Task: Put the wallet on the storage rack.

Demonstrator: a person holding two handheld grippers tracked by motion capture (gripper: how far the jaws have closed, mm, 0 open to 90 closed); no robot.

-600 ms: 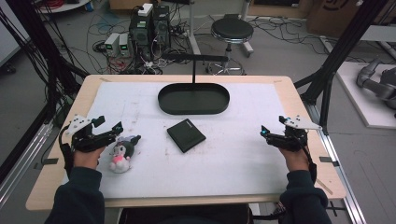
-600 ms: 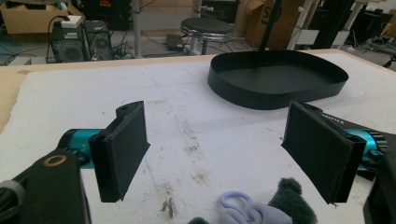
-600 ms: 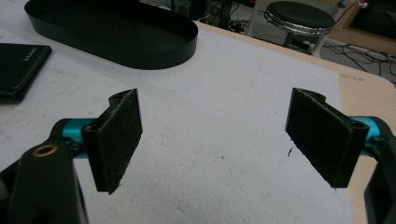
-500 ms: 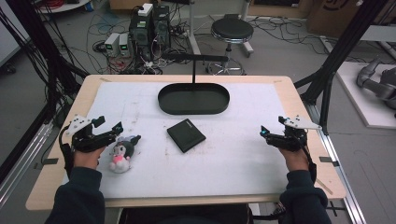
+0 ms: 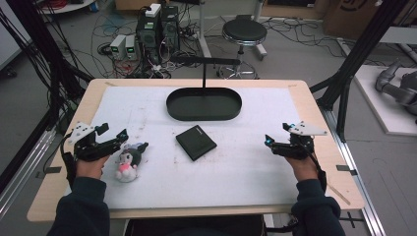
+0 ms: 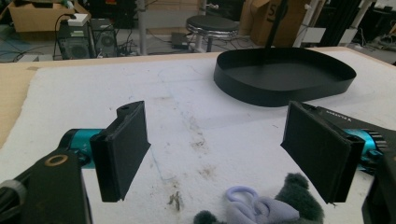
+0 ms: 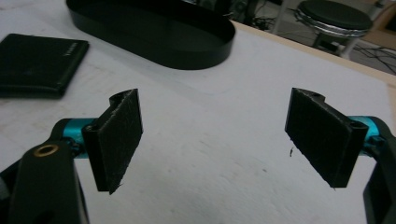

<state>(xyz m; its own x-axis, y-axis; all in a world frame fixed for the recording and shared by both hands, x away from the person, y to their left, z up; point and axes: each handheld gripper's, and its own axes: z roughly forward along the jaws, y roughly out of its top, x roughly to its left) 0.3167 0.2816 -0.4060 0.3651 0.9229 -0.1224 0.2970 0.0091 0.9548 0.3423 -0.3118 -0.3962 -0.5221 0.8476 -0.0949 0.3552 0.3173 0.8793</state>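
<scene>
Small white lettering on the flat black case (image 7: 39, 63), too blurred to read.

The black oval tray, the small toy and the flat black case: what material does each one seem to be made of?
The black oval tray looks like thin metal or hard plastic with a matte finish: its wall is thin and even. The plush toy is soft fabric; fuzzy grey pile shows in the left gripper view. The flat black case could be leather-like or matte plastic; its printed surface is smooth.
</scene>
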